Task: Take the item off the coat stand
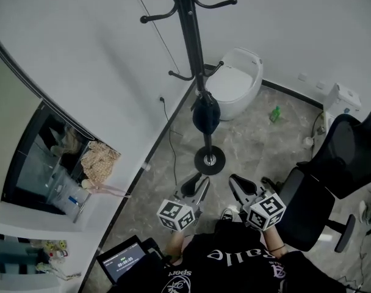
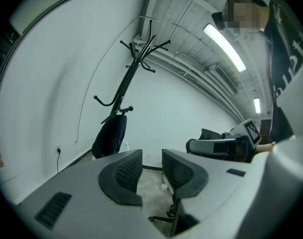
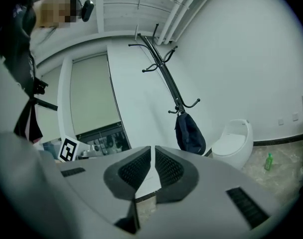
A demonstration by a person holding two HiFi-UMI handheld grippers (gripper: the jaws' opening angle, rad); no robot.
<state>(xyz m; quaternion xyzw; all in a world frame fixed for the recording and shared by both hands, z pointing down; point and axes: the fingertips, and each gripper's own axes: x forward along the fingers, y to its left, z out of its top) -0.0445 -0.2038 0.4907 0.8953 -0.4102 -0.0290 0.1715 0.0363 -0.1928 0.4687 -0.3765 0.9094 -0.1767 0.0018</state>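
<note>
A black coat stand (image 1: 191, 35) rises from a round base (image 1: 209, 159) on the grey floor by the white wall. A dark bag (image 1: 205, 116) hangs from one of its low hooks. The bag (image 2: 109, 136) shows left of centre in the left gripper view, and the same bag (image 3: 190, 133) sits right of centre in the right gripper view. My left gripper (image 1: 196, 182) is held short of the base, jaws open with nothing between them (image 2: 151, 156). My right gripper (image 1: 237, 185) is beside it, shut and empty (image 3: 153, 151). Neither gripper touches the bag.
A white oval seat-like unit (image 1: 237, 81) stands behind the stand, with a green bottle (image 1: 274, 113) on the floor near it. A black office chair (image 1: 332, 176) is at my right. A laptop (image 1: 121, 261) and a cluttered shelf (image 1: 69, 188) are at my left.
</note>
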